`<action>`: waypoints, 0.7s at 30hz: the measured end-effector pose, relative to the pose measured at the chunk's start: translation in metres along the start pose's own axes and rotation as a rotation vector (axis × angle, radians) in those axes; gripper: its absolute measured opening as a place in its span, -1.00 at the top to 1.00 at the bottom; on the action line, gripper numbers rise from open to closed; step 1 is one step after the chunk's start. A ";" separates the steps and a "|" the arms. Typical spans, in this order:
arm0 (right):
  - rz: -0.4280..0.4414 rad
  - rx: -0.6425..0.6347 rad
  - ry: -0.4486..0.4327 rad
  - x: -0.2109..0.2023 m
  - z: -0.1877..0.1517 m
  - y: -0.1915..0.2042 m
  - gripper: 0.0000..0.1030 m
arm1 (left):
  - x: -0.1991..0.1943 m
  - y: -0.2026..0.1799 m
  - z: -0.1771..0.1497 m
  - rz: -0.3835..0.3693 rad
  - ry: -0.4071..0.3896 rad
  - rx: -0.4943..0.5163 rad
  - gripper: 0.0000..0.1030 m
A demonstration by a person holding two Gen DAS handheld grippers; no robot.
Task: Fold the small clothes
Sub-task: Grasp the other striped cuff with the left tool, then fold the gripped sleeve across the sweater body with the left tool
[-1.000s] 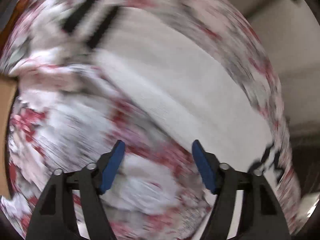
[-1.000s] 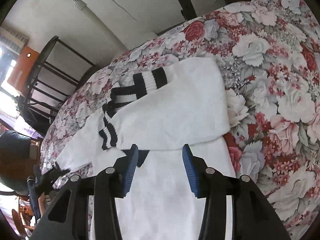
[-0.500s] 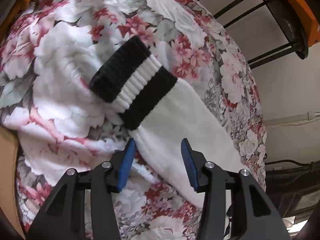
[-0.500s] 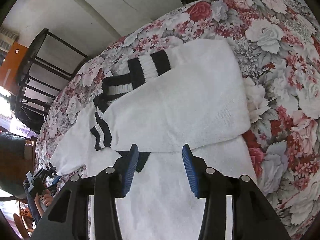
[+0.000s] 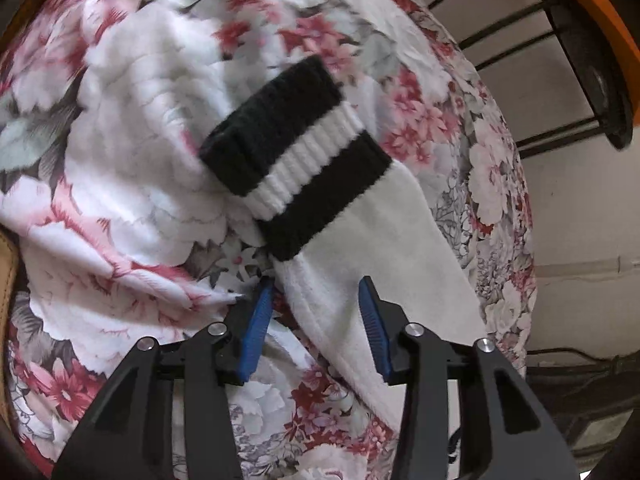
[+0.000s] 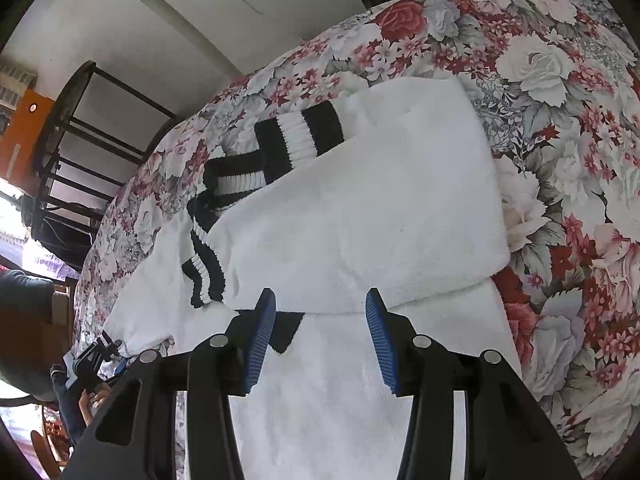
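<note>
- Down at the left gripper point(image 5: 316, 292), the blue pads point(image 5: 256, 332) are closing with the white sleeve point(image 5: 360, 264) of the sweater between them; a gap shows on each side of the cloth, so they do not press it yet
- Just beyond those fingertips, the sleeve ends in a ribbed cuff point(image 5: 296, 160), black with one white band, lying flat on the floral bedspread point(image 5: 120, 120)
- Off to the far side of the bed in that same view, a dark metal rack point(image 5: 520, 52) stands against a pale wall, with an orange panel point(image 5: 592, 8) beside it
- Over at the right gripper point(image 6: 320, 300), the jaws stand partly spread and grip nothing; they hover just above the white sweater point(image 6: 360, 220), at the line where a folded-over part lies across the body
- A dark bit of the collar point(image 6: 288, 332) peeks out from under that fold, beside the left-hand pad
- Further out, the other sleeve is folded across the chest, its striped cuff point(image 6: 300, 136) resting near the black-and-white neckband point(image 6: 208, 268)
- At the lower left of the right wrist view, the other gripper and a person's hand point(image 6: 94, 394) show small at the sweater's far sleeve
- Around everything, the bedspread point(image 6: 560, 160) with red and white roses covers the bed
</note>
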State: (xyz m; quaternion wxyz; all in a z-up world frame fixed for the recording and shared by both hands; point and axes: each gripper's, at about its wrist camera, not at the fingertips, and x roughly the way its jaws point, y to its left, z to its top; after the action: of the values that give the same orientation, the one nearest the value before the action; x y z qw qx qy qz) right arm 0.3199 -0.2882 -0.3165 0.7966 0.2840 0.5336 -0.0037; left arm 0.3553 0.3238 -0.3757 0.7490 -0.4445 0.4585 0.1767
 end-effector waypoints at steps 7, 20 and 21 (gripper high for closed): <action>-0.001 -0.010 -0.049 -0.016 0.004 0.001 0.08 | -0.030 -0.043 -0.008 -0.038 -0.070 0.124 0.84; 0.037 0.006 -0.087 -0.039 0.006 -0.005 0.08 | -0.069 -0.177 -0.097 -0.165 -0.070 0.502 0.84; 0.043 0.011 -0.089 -0.041 0.007 -0.008 0.08 | -0.070 -0.183 -0.101 -0.172 -0.067 0.511 0.85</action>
State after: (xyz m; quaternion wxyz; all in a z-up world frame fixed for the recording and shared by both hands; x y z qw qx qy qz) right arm 0.3057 -0.3100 -0.2829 0.8178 0.2994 0.4914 -0.0025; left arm 0.3882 0.1506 -0.2433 0.8638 -0.2721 0.4240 0.0056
